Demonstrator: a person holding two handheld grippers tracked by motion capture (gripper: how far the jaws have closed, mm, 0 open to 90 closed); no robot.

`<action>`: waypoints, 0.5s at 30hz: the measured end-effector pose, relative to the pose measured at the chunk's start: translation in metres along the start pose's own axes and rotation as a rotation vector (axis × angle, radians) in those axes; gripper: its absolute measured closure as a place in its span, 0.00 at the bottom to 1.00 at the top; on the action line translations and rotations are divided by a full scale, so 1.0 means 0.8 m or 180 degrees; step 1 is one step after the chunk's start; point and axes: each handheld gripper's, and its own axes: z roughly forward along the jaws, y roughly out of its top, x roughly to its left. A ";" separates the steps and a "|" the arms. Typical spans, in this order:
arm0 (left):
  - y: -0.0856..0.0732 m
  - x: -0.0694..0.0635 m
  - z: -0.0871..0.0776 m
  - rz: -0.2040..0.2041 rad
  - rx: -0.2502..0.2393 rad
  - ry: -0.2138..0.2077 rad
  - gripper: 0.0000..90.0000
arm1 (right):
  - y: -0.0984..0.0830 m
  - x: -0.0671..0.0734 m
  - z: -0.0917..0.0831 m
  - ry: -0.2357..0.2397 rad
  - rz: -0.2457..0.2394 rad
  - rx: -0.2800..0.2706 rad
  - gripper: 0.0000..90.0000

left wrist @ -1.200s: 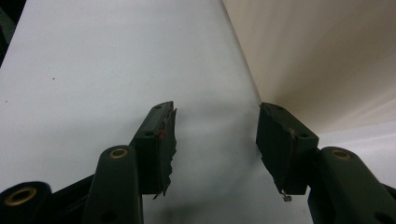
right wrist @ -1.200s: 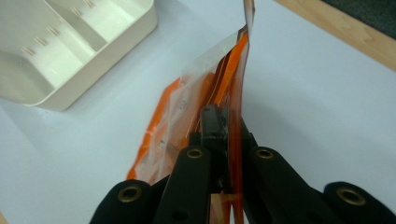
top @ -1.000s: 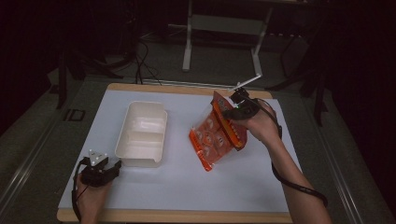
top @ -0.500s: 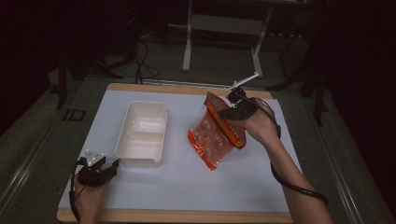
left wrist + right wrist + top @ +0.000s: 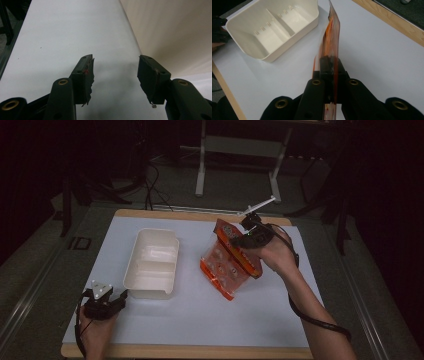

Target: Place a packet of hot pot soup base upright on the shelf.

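A: Entry, orange packet [image 5: 227, 265]. In the high view your right gripper [image 5: 246, 237] has it by the top edge. The packet hangs tilted, its lower corner at or just above the white mat [image 5: 200, 330], right of the cream box [image 5: 151, 263] and apart from it.

B: Does the right gripper view add anything?

A: Yes. There you see the packet [image 5: 331, 37] edge-on, a thin film rising straight out from between the black jaws, which are pressed together on it. The high view cannot show that pinch; your hand covers it. The same view looks into the box [image 5: 272, 27]: a divider wall makes two compartments.

B: And your left gripper?

A: The high view puts your left gripper [image 5: 102, 303] low on the mat at the box's near left corner. The left gripper view shows the left gripper [image 5: 115, 77] with jaws spread wide, bare mat [image 5: 62, 37] between them, and the cream box wall [image 5: 175, 32] close on the right.

B: Changes against the earlier frames?

A: The packet sits much where it was, a touch lower toward the mat. Your left gripper has kept its place by the box corner.
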 end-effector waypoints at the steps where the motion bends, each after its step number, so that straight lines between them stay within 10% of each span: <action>1: 0.000 0.000 0.000 -0.0003 -0.0002 0.0002 0.52 | 0.000 0.000 0.000 0.0014 -0.0002 -0.0002 1.00; 15: 0.000 0.000 -0.002 -0.0001 -0.0035 0.0020 0.51 | 0.006 0.011 -0.001 0.0111 -0.0040 -0.0086 1.00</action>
